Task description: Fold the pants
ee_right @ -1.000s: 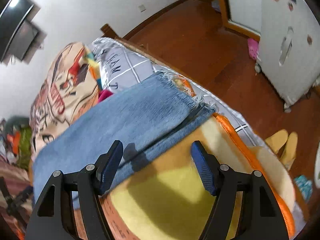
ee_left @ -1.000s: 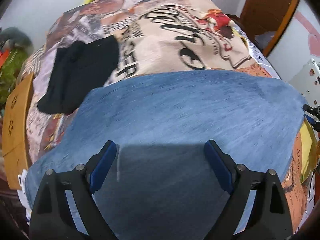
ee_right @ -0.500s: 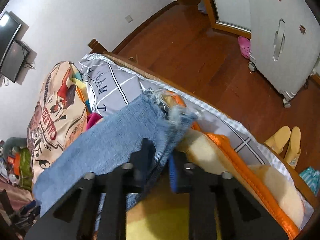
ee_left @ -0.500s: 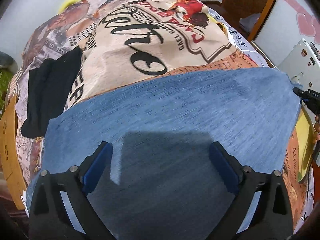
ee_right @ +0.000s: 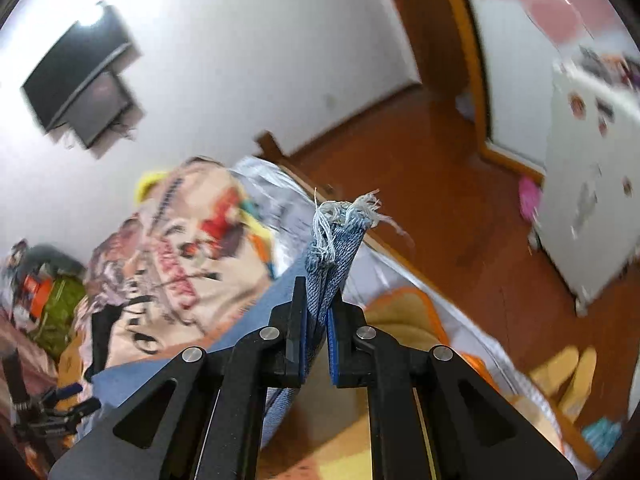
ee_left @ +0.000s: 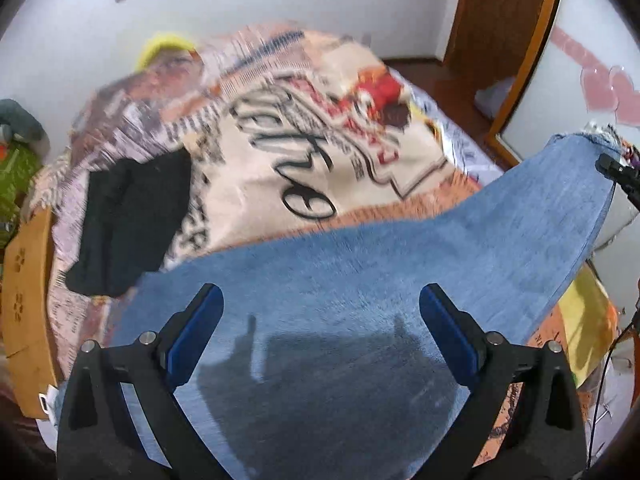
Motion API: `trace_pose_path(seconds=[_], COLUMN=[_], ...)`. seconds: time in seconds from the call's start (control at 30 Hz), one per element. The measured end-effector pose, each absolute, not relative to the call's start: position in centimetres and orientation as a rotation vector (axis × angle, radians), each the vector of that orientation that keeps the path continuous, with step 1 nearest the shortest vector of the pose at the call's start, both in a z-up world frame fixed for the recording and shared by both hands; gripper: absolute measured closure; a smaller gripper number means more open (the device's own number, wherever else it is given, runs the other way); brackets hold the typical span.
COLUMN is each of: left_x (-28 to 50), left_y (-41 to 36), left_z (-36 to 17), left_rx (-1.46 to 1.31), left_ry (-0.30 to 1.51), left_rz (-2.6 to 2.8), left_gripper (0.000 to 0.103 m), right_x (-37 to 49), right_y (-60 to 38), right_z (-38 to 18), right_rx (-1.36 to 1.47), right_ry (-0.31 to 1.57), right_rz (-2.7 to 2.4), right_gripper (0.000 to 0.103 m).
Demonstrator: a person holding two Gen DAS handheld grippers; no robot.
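Note:
Blue denim pants (ee_left: 360,280) lie folded lengthwise across the near part of the bed. My left gripper (ee_left: 320,332) is open and hovers just above the wide near part of the pants. My right gripper (ee_right: 320,332) is shut on the frayed leg hem of the pants (ee_right: 340,236) and holds it lifted off the bed. In the left wrist view that raised hem end (ee_left: 580,168) curves up at the far right, with the right gripper's tip (ee_left: 616,170) on it.
The bed has a printed blanket (ee_left: 320,140). A black garment (ee_left: 128,216) lies on its left side. A wooden board (ee_left: 24,280) borders the bed at left. A white cabinet (ee_right: 592,200) and slippers (ee_right: 568,372) stand on the wooden floor at right.
My right gripper closed on the leg hem and lifted it up off the bed. The left gripper stayed open and drifted over the pants.

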State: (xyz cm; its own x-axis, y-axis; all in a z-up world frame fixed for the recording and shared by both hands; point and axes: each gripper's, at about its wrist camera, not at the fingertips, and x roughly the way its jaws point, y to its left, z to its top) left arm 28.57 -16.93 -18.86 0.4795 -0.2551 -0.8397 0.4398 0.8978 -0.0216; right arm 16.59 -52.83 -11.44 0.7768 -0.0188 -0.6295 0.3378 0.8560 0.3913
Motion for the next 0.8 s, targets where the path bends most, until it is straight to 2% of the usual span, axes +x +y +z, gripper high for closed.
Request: trace_pose_path(seconds=[0.23,0.43,0.8], left_x=[27.0,25.2,23.0], left_y=[-13.8,-11.0,-5.6], left_z=[-15.6,-14.0,-13.5], left_rx=[0.141,0.129,0.124], left_ry=[0.903,0.833,0.754], left_rz=[-0.422,-0.411,-0.311], left_gripper=[0.004,0.004,0.003], right_x=[17.5,18.7,22.0], right_y=[-46.6,-40.6,-29.1], right_z=[-6.3,-4.4,-8.6], right_rx=[0.398,0.337,0.177], right_ry=[0.594,0.597,0.769], right_rz=[-0.025,0.136,0.398], right_gripper=[0.096,0.096,0.096])
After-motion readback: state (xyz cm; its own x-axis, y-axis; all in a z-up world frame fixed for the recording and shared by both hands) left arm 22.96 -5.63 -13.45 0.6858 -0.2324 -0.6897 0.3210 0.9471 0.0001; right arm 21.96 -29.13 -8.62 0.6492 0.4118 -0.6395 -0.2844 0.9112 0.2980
